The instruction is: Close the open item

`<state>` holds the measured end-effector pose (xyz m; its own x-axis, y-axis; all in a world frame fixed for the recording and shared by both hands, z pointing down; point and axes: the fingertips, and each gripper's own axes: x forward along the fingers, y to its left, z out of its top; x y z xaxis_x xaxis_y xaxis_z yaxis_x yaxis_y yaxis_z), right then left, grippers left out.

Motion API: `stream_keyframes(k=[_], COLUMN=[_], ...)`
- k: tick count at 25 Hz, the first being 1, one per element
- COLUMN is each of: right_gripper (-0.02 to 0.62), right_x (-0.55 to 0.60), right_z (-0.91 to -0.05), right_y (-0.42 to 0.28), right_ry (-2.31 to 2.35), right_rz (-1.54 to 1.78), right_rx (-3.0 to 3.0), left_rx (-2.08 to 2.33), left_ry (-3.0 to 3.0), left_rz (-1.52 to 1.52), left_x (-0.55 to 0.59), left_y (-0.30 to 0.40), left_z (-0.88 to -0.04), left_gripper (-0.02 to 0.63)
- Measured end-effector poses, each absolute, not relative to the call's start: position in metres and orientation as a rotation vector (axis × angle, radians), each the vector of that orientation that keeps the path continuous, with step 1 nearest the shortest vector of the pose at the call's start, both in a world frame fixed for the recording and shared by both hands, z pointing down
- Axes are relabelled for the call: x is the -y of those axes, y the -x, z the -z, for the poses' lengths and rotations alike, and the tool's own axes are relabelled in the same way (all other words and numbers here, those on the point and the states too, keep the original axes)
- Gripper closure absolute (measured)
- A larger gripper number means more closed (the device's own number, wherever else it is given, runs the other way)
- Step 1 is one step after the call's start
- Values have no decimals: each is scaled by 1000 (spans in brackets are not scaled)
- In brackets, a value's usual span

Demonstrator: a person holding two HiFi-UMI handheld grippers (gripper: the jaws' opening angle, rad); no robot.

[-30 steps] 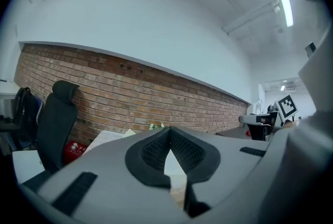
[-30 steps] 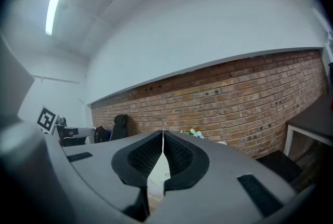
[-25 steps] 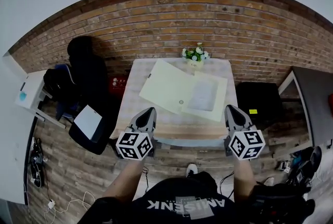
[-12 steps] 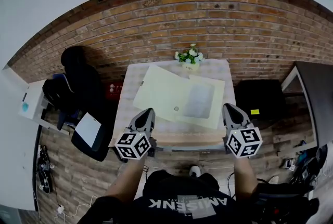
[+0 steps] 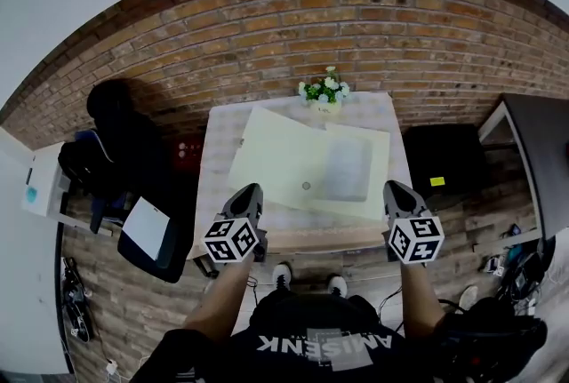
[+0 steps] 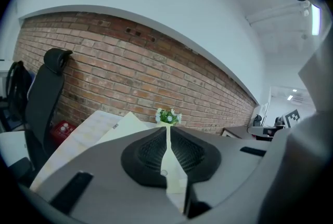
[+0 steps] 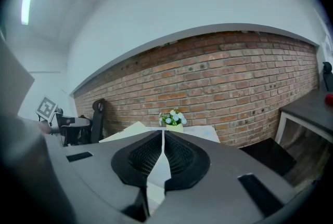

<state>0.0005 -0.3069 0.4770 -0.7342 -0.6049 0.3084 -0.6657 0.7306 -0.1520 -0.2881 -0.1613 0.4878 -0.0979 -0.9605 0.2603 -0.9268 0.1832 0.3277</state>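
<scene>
A pale yellow folder [image 5: 307, 163] lies open on the small table [image 5: 229, 128], its flap spread to the left and a grey sheet [image 5: 346, 169] in its right half. A small round snap [image 5: 306, 186] sits near its front edge. My left gripper [image 5: 251, 192] hangs shut at the table's front left corner, nothing between its jaws. My right gripper [image 5: 394, 191] hangs shut at the front right corner, also empty. In the left gripper view the folder [image 6: 125, 123] shows beyond the shut left gripper [image 6: 168, 132]. In the right gripper view the shut right gripper [image 7: 162, 137] points toward the table.
A small pot of white flowers [image 5: 325, 91] stands at the table's back edge against the brick wall [image 5: 293, 35]. A black office chair [image 5: 124, 137] is left of the table. A dark cabinet [image 5: 442, 157] and a desk [image 5: 538, 150] stand to the right.
Both grippers have sunk and come nearer the table's front corners. The view has shifted, and the person's feet now show under the table edge.
</scene>
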Motion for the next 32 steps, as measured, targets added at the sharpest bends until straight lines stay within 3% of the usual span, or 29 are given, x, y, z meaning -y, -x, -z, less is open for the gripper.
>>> stream_keyframes(k=[7, 16, 32], right_gripper=[552, 552, 552], right_x=[313, 317, 296], right_z=[-521, -571, -643], right_y=[11, 11, 17], right_ry=[-1074, -1151, -1238], right_rz=[-439, -500, -564], right_rx=[2586, 2449, 2246], left_rx=[2000, 1945, 1878], left_ry=[-1628, -1461, -1415], left_rz=[152, 206, 147], left_x=[157, 147, 150], left_y=[337, 382, 427], left_z=[-539, -602, -673], left_gripper=[583, 443, 385])
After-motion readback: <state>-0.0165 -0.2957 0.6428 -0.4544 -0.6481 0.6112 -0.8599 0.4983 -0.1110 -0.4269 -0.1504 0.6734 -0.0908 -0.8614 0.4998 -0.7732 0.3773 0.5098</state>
